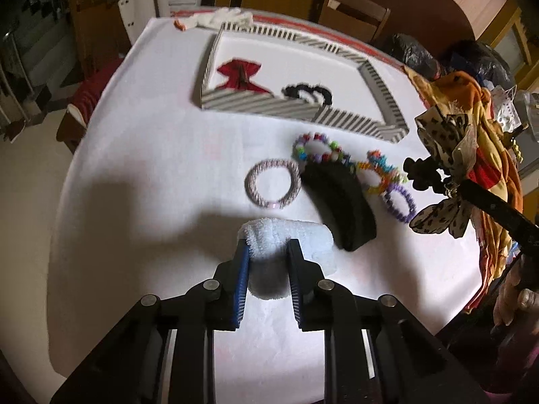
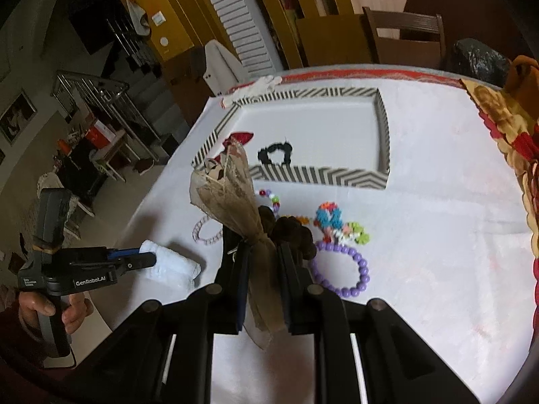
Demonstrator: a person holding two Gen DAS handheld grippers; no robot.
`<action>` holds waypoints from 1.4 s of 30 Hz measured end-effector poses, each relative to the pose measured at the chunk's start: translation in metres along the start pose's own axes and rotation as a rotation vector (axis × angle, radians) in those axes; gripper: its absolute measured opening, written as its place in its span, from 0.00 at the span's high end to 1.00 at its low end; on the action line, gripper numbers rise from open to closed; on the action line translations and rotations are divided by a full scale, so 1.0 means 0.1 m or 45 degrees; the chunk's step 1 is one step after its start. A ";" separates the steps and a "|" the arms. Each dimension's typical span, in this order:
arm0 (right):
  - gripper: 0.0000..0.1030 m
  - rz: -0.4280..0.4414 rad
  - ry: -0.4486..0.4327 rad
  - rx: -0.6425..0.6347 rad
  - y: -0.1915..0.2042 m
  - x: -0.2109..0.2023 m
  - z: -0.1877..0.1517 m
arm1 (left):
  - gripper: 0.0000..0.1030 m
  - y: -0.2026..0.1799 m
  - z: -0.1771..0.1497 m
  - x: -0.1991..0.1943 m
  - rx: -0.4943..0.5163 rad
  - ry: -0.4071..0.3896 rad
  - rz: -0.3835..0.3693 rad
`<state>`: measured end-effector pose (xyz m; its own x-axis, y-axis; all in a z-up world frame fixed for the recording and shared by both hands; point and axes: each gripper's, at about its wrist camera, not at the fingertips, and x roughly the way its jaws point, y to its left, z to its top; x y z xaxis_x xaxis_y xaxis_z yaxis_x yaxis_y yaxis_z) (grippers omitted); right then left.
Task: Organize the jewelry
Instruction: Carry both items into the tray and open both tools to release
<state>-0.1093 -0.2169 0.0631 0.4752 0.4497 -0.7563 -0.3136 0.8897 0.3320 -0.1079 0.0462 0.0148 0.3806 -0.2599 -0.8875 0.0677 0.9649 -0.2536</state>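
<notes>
My left gripper (image 1: 267, 252) is shut on a white terry headband (image 1: 286, 240) low over the white tablecloth; it also shows in the right wrist view (image 2: 145, 256). My right gripper (image 2: 262, 252) is shut on a beige spotted bow scrunchie (image 2: 232, 195), held above the table; the bow also shows in the left wrist view (image 1: 444, 155). The striped tray (image 1: 229, 104) holds a red bow (image 1: 241, 75) and a black-and-white scrunchie (image 1: 308, 93). In front of the tray lie a pink-white bangle (image 1: 273, 183), a black headband (image 1: 340, 202), colourful bead bracelets (image 1: 318, 149) and a purple bead bracelet (image 2: 340, 271).
A heap of orange and yellow cloth (image 1: 471, 107) and dark bags (image 1: 414, 52) crowd the table's right side. A white cloth (image 1: 219, 18) lies behind the tray. Wooden chairs (image 2: 404, 33) stand beyond the far edge. The table edge (image 1: 67, 175) curves at left.
</notes>
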 end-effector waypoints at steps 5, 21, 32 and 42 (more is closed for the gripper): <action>0.84 -0.014 -0.038 -0.008 0.00 -0.07 0.16 | 0.84 -0.02 0.21 -0.14 0.005 -0.067 0.008; 0.84 -0.117 -0.125 0.042 -0.32 0.09 1.03 | 0.84 -0.09 1.24 0.04 -0.008 -0.182 0.114; 0.84 -0.142 -0.071 0.057 -0.51 0.56 1.39 | 0.84 -0.19 1.71 0.34 0.005 -0.182 0.161; 0.84 -0.161 -0.012 0.093 -0.67 0.99 1.56 | 0.84 -0.21 2.08 0.77 -0.017 -0.134 0.164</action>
<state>0.0875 -0.2194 0.0539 0.5152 0.3341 -0.7893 -0.1905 0.9425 0.2747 0.1117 0.0138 0.0314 0.4797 -0.1285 -0.8680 0.0005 0.9893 -0.1462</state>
